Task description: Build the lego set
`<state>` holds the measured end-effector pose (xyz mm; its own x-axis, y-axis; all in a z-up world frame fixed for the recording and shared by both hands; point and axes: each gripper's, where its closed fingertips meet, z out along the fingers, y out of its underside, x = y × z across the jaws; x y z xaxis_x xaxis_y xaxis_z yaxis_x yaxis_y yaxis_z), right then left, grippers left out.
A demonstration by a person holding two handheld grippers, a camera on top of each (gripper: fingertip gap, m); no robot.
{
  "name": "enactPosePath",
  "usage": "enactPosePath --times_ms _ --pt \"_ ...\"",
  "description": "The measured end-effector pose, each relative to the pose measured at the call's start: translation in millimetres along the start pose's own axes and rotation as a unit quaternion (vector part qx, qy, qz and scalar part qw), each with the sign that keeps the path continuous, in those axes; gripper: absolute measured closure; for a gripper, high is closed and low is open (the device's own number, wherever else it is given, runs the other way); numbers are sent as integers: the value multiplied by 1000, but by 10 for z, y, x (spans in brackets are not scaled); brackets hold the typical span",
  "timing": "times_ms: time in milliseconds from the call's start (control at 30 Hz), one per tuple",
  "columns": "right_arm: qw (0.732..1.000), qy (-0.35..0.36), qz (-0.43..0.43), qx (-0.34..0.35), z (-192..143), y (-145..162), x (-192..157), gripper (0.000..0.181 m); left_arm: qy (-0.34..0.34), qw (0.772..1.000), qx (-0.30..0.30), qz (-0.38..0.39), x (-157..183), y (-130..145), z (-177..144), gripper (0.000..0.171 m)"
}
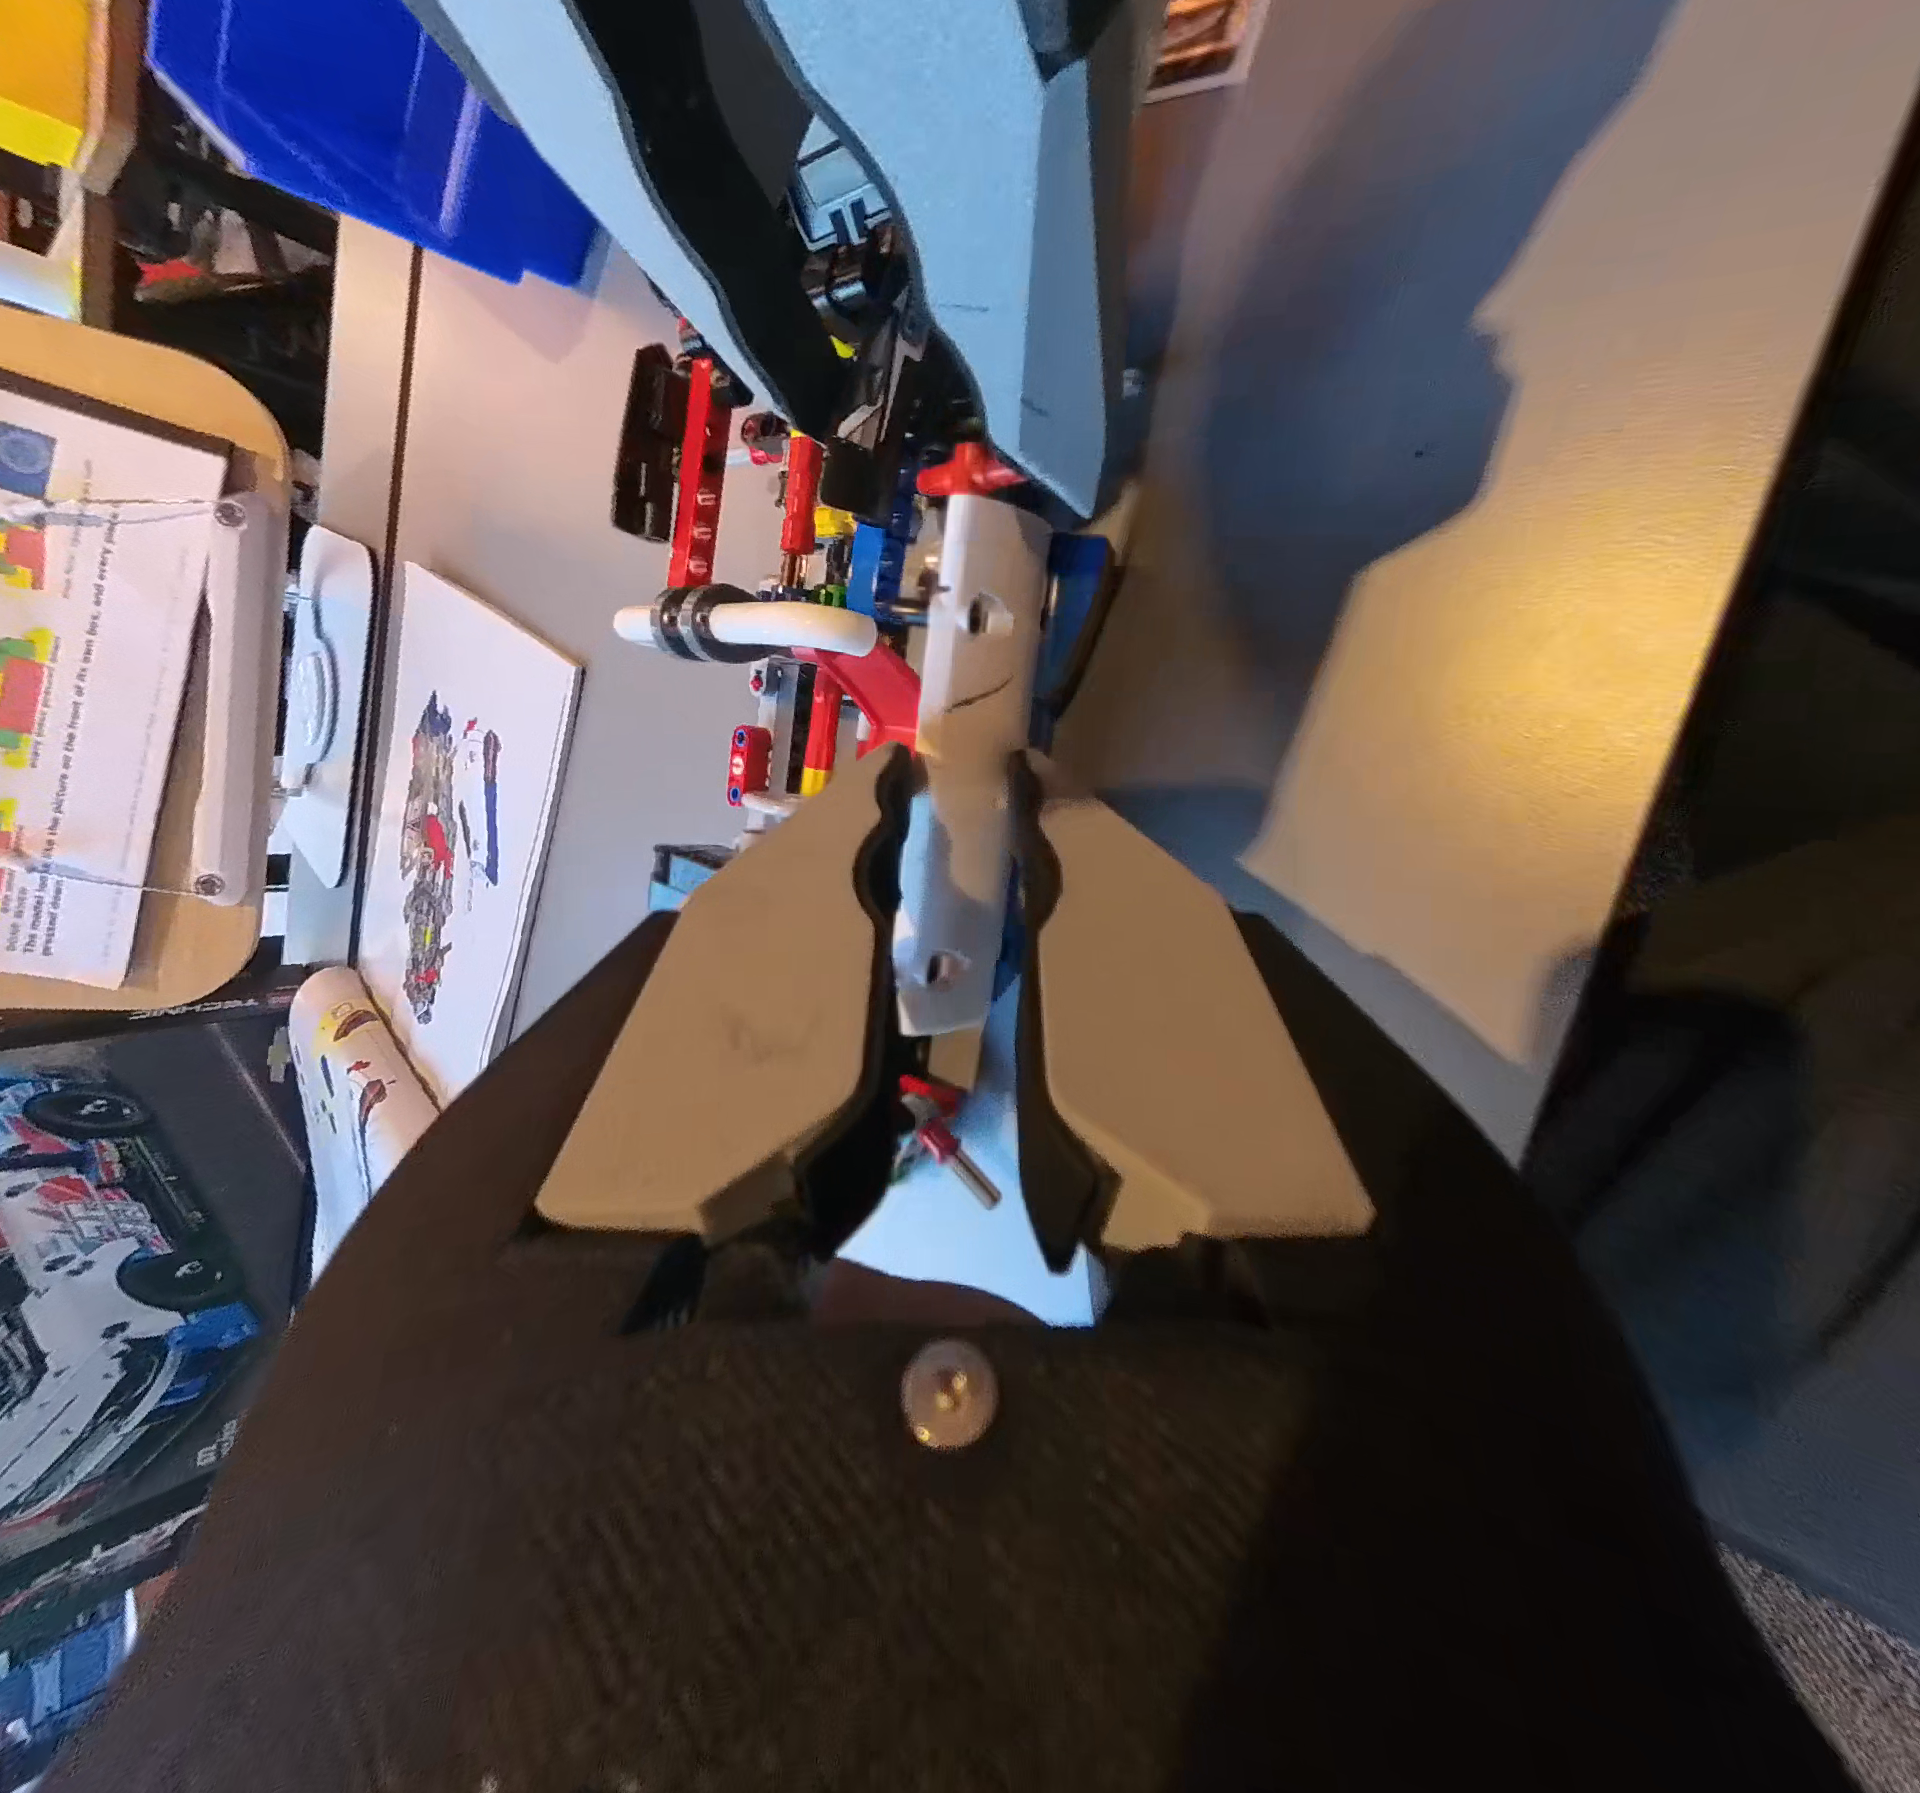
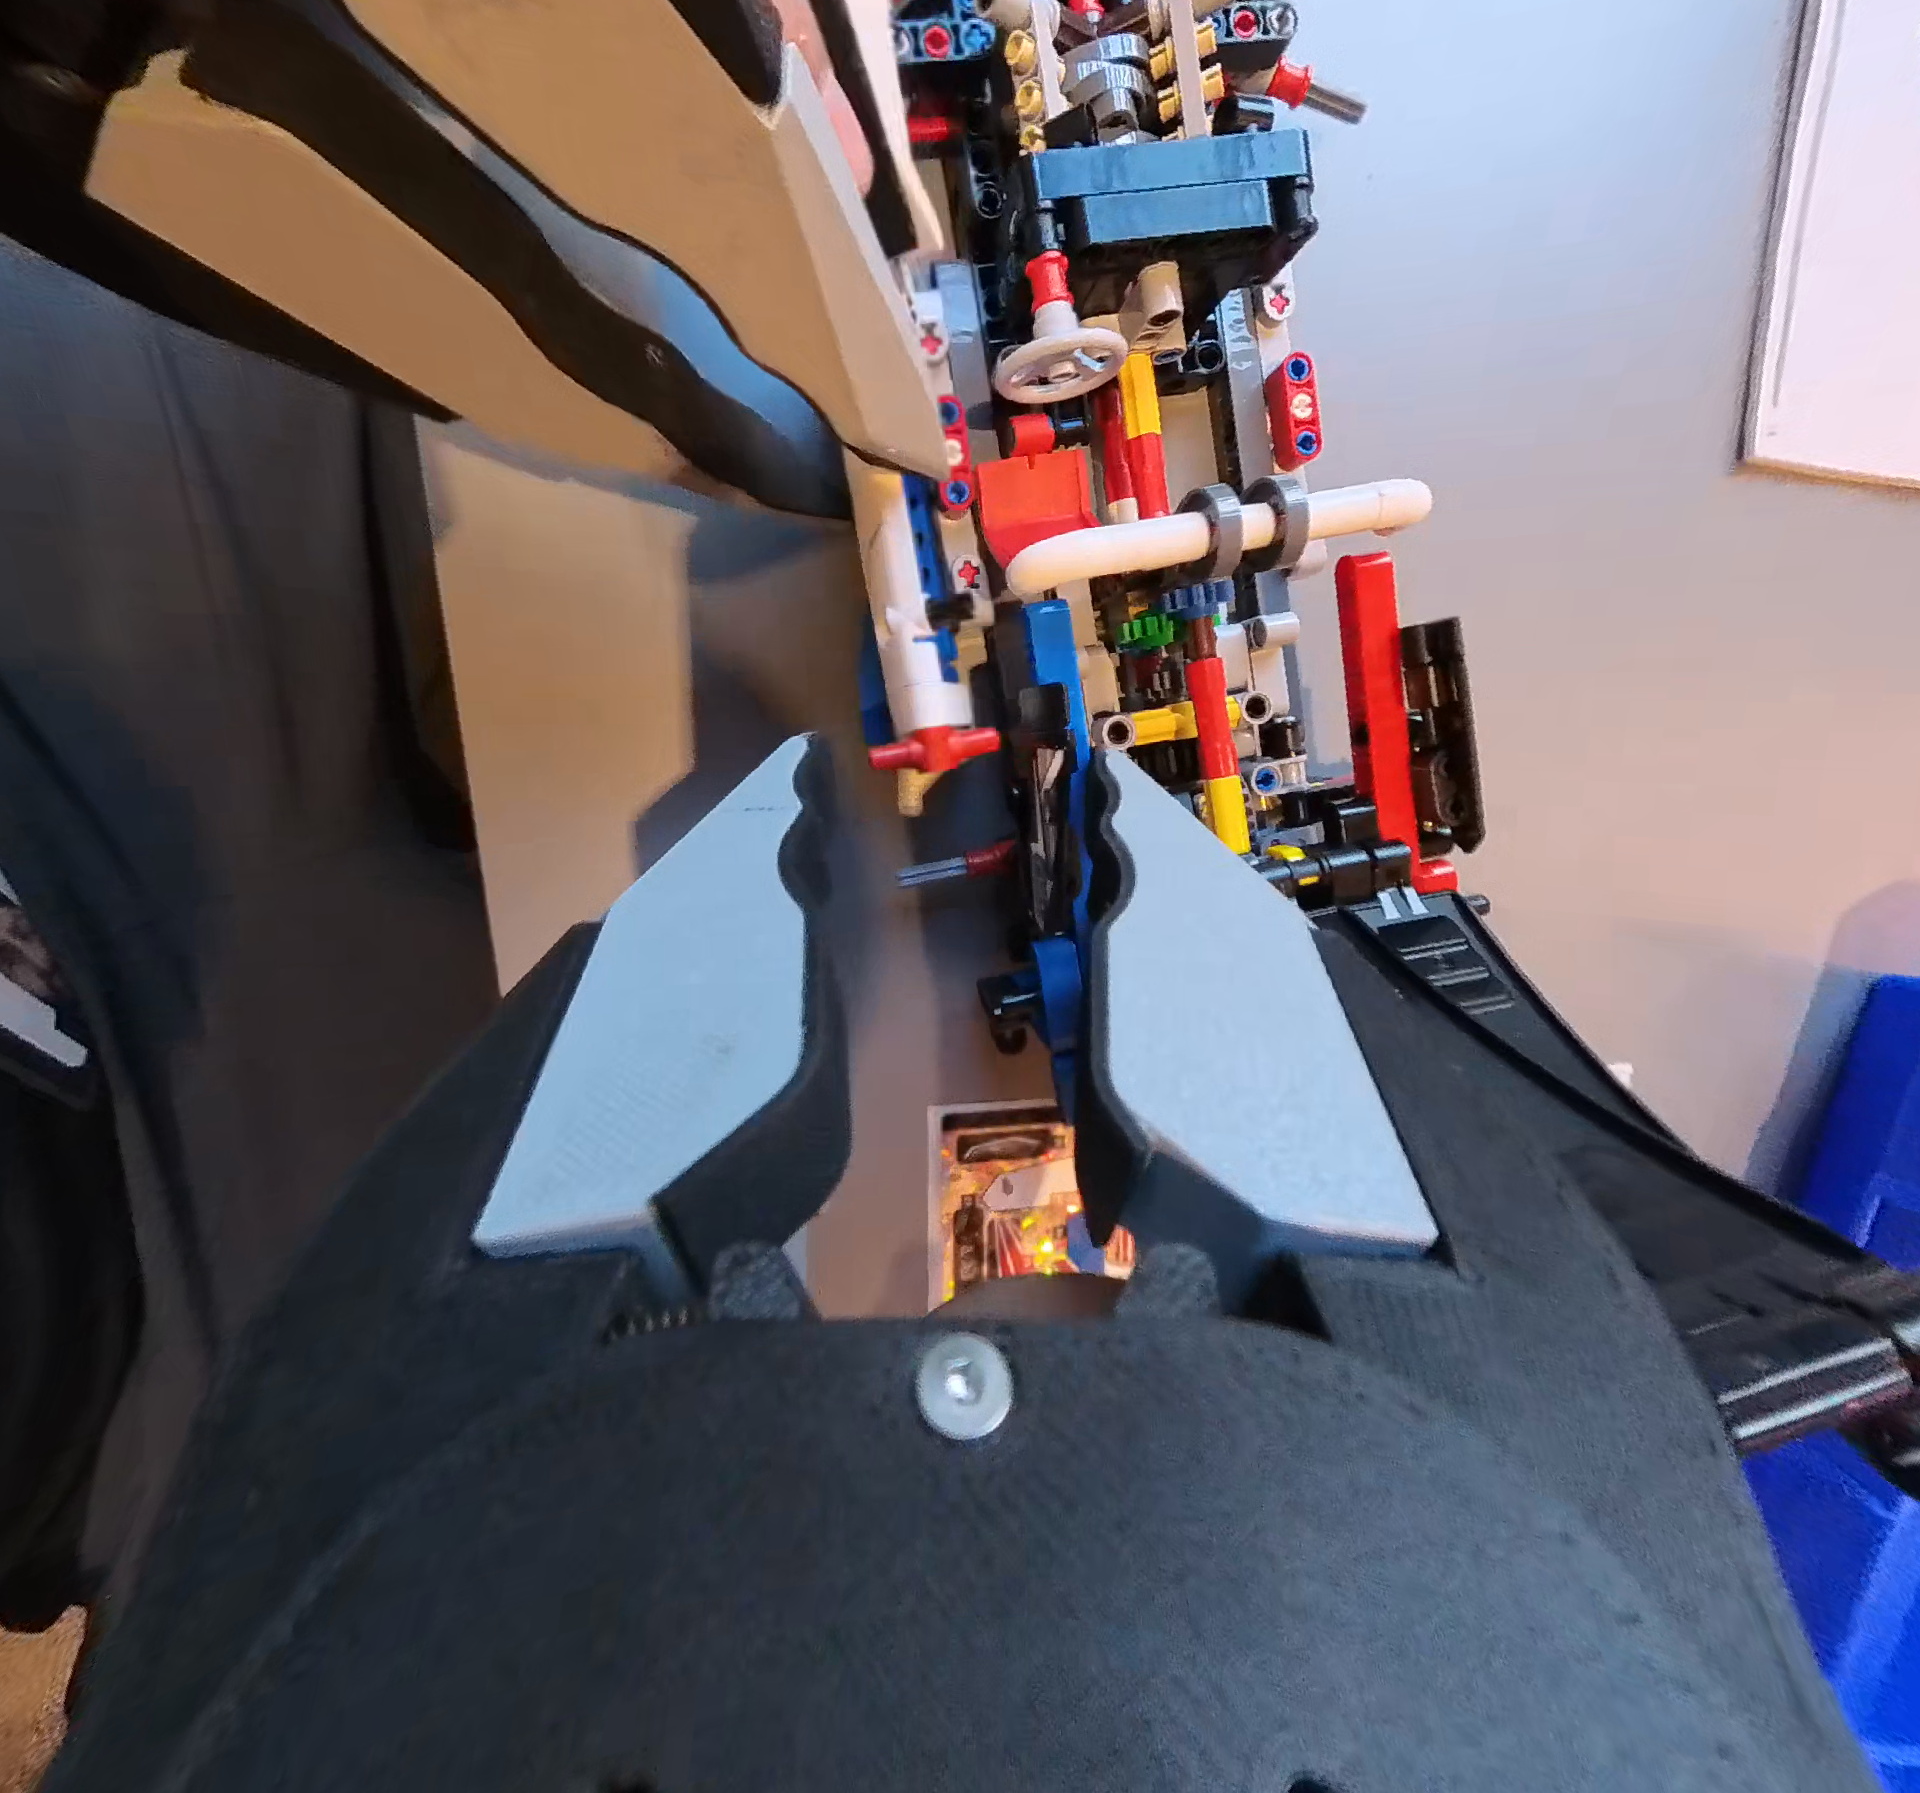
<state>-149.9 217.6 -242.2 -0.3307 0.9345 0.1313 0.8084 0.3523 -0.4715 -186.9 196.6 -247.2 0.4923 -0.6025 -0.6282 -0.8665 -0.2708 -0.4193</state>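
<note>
The Lego model (image 1: 831, 600) is a partly built car chassis with red, blue, yellow and black beams, a white pipe and a red seat. It is held up off the table. My left gripper (image 1: 961, 787) is shut on the model's white side panel (image 1: 971, 663). In the right wrist view the model (image 2: 1153, 455) stands upright, with the left gripper (image 2: 883, 486) clamped on the white panel (image 2: 909, 621) from the upper left. My right gripper (image 2: 961, 772) is open at the model's near end; its right finger (image 2: 1195, 995) lies against a blue beam (image 2: 1055, 964). It also reaches in from the top of the left wrist view (image 1: 935, 413).
An instruction booklet (image 1: 468, 787) lies on the grey table (image 1: 488, 413) beside the set's box (image 1: 125, 1276) and a wooden tray with a printed sheet (image 1: 104, 683). Blue bins (image 1: 343, 70) stand at the back; one shows in the right wrist view (image 2: 1849, 1224). A wall is close behind. Some 5 centimetres of space lies between my two pairs of fingers.
</note>
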Motion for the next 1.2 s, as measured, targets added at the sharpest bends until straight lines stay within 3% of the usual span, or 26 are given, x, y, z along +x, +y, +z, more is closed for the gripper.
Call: enactPosePath --times_ms 233,467,733,1200 --pt "1000 0 -1 2 -71 53 -150 134 37 999 -14 9 192 -40 -208 166" --pt "1000 -4 -4 1 -159 133 -351 141 30 999 -25 20 345 -33 -490 171" --pt "1000 3 0 3 -258 249 -614 145 20 1000 3 2 519 -154 -828 171" --pt "999 42 0 9 -412 403 -1087 151 19 999 25 -29 1184 -332 -1220 171"
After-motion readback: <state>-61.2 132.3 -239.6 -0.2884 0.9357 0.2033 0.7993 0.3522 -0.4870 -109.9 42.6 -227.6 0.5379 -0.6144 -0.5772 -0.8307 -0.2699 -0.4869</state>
